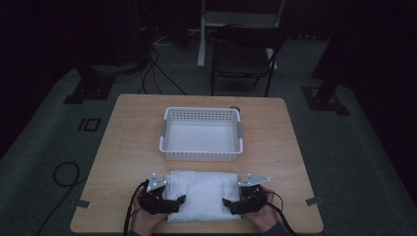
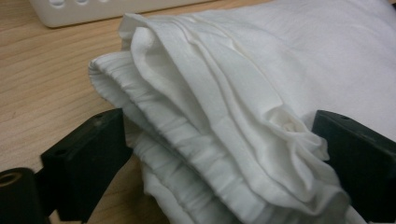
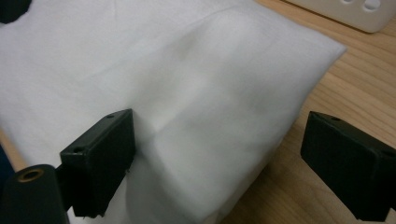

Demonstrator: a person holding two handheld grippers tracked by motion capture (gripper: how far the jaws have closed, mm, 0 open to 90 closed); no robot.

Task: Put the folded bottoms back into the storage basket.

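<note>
High view, folded cloth (image 1: 201,195) lying flat, long axis left-right

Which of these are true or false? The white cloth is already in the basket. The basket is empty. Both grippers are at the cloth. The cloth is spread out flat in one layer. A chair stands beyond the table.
1. The folded white cloth is already in the white basket. False: it lies on the wooden table, on the near side of the basket.
2. The basket is empty. True.
3. Both grippers are at the cloth. True: the left gripper and the right gripper sit at opposite ends, jaws open around its edges.
4. The cloth is spread flat in one layer. False: the left gripper view shows several stacked folds.
5. A chair stands beyond the table. True.
</note>
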